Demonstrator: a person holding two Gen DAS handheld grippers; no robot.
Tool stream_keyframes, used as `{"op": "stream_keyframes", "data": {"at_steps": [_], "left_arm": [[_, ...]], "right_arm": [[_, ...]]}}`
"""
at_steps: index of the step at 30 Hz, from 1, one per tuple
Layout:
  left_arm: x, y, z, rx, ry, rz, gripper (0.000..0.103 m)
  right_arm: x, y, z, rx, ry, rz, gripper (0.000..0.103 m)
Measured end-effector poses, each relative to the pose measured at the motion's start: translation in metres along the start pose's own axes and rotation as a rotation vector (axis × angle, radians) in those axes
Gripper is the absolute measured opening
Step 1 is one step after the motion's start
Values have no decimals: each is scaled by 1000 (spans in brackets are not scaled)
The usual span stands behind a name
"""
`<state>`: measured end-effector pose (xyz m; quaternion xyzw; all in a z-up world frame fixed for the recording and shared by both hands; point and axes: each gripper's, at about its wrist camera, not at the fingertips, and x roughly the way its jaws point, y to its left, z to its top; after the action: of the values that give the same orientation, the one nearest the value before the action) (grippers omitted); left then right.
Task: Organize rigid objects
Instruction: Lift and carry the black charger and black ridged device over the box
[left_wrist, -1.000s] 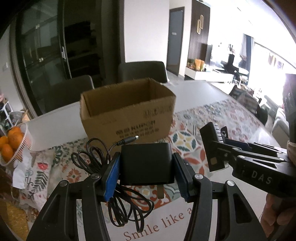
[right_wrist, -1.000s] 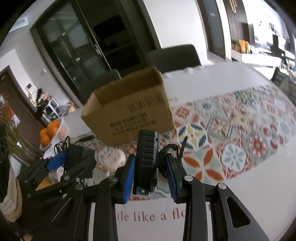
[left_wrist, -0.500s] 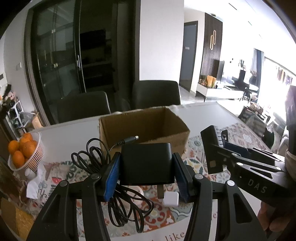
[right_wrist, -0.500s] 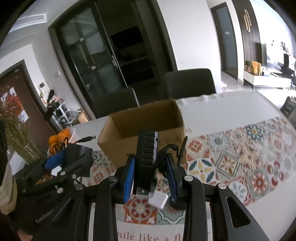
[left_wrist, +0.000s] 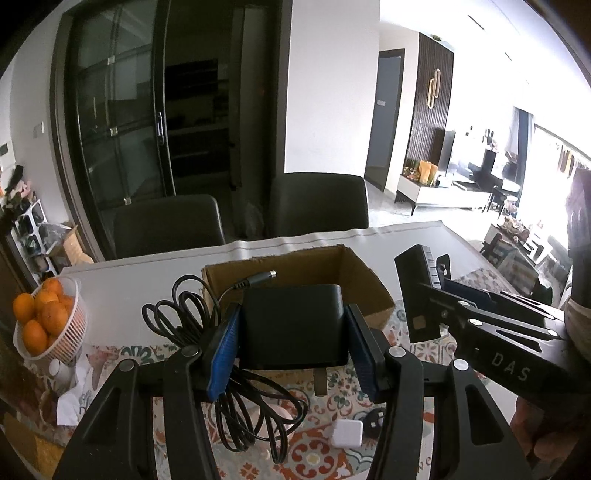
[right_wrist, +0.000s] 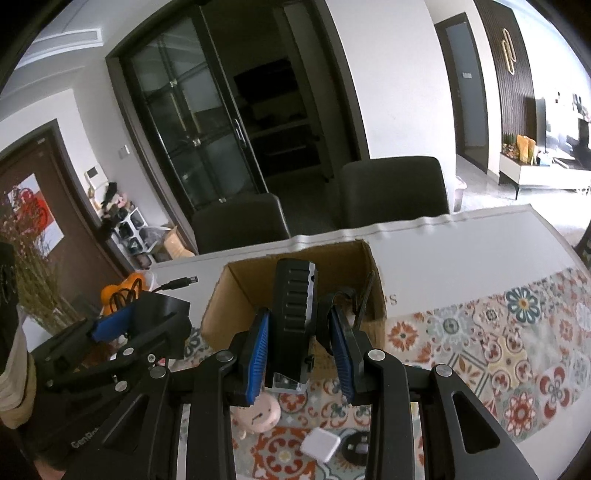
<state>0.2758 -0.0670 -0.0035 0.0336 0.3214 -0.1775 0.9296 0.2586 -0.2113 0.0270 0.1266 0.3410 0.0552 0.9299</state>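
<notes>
Left gripper (left_wrist: 293, 349) is pinched on the adapter (left_wrist: 293, 325) across its stiff flat sides, its limp cable (left_wrist: 236, 406) dangling; likely bottom-heavy. Right gripper (right_wrist: 300, 350) is clamped on a rigid black device (right_wrist: 293, 317), apparently light. Both are held just short of the box (right_wrist: 295, 273).

A home dining room: table (left_wrist: 147, 277) with patterned cloth, chairs (right_wrist: 393, 192), glass cabinet (right_wrist: 192, 140) (lounge beyond).

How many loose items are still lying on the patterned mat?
3: white cube, black round plug beside it, pink clock to their left. The gripper fingers may hide more.
</notes>
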Motion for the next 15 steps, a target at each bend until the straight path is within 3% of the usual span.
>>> {"op": "stream_keyframes", "data": {"at_steps": [9, 15], "left_arm": [[28, 14, 24, -52, 59, -29, 54], [55, 25, 36, -79, 126, -39, 54]], "right_arm": [[26, 1, 30, -19, 26, 14, 33], [54, 0, 42, -18, 92, 21, 33]]}}
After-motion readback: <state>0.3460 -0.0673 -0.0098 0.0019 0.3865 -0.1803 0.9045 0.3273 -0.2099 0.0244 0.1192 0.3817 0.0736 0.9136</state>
